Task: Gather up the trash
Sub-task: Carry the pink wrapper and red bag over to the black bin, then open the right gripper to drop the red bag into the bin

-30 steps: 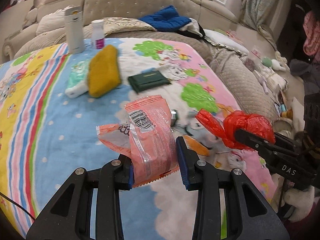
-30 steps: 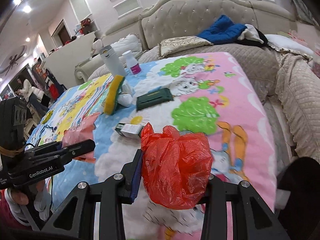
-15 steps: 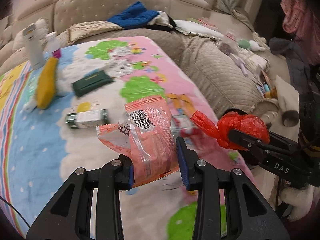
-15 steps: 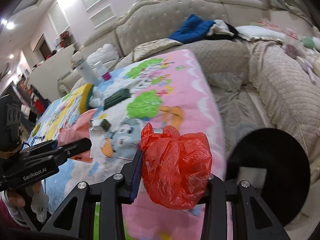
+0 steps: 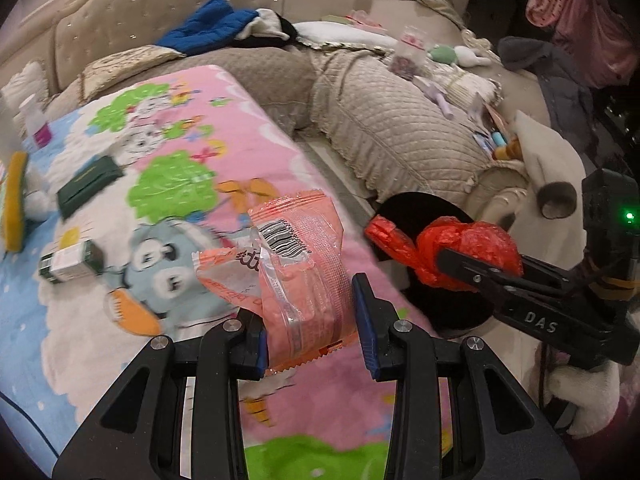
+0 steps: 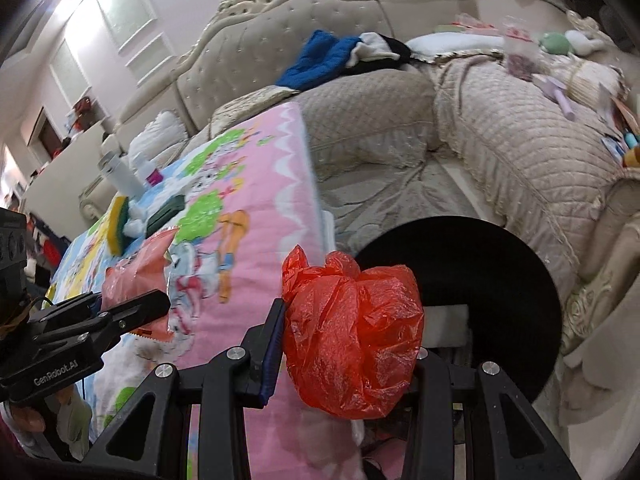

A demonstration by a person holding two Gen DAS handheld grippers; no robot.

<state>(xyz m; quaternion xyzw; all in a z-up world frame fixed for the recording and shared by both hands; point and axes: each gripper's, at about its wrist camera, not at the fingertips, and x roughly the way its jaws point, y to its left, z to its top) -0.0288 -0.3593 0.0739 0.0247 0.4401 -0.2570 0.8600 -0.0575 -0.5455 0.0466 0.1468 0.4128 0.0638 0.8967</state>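
Observation:
My left gripper (image 5: 308, 316) is shut on a pink snack wrapper (image 5: 304, 264) with a barcode, held over the right edge of the cartoon-print tablecloth (image 5: 248, 128). To its right, my right gripper (image 5: 452, 260) is shut on a crumpled red plastic bag (image 5: 472, 240). In the right wrist view the red bag (image 6: 352, 328) bulges between the jaws of the right gripper (image 6: 348, 344), just in front of a round black bin (image 6: 500, 272) on the floor beside the table. The left gripper (image 6: 148, 308) and its wrapper (image 6: 136, 268) show at the left there. The bin (image 5: 416, 208) lies behind both items.
On the cloth lie a small box (image 5: 68, 266), a dark green wallet (image 5: 86, 186), a yellow pouch (image 5: 14, 200) and a small bottle (image 5: 36, 120). A quilted beige sofa (image 5: 400, 128) with a blue garment (image 5: 212, 24) and toys wraps around behind. A white item (image 6: 448, 324) sits in the bin.
Both grippers have swept right across the table to its edge, each keeping its grip. The black bin has come into view behind them; the bottles and pouch have slid off to the left.

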